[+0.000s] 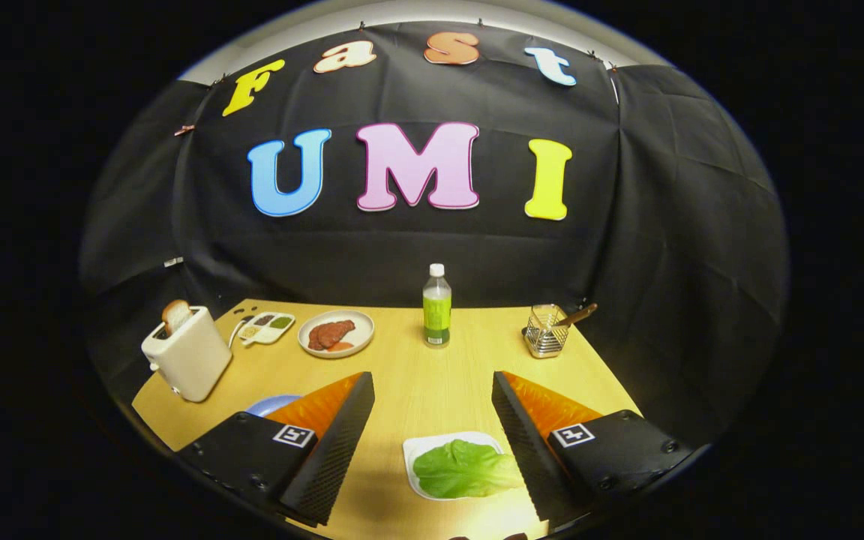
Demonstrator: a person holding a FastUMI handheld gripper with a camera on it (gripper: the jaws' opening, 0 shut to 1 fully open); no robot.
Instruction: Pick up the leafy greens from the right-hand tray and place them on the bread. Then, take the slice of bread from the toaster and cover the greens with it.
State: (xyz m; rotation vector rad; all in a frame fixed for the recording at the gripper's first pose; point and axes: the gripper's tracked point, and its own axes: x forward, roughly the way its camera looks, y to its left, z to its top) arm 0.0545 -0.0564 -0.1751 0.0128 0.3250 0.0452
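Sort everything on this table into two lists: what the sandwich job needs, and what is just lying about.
Needed: leafy greens on the white tray, between the open gripper fingers; bread slice standing in the toaster.

Lying about: bottle, plate of meat, divided dish, wire holder, blue plate behind the left finger.

Greens [466, 469] on tray [423, 448] between spread tongs [432, 420]; toaster [187, 351] far left.

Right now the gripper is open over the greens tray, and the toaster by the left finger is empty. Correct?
Not quite: the toaster has a bread slice standing in its slot, as the gripper view shows. The gripper is open, with the leafy greens on their tray between the fingers.
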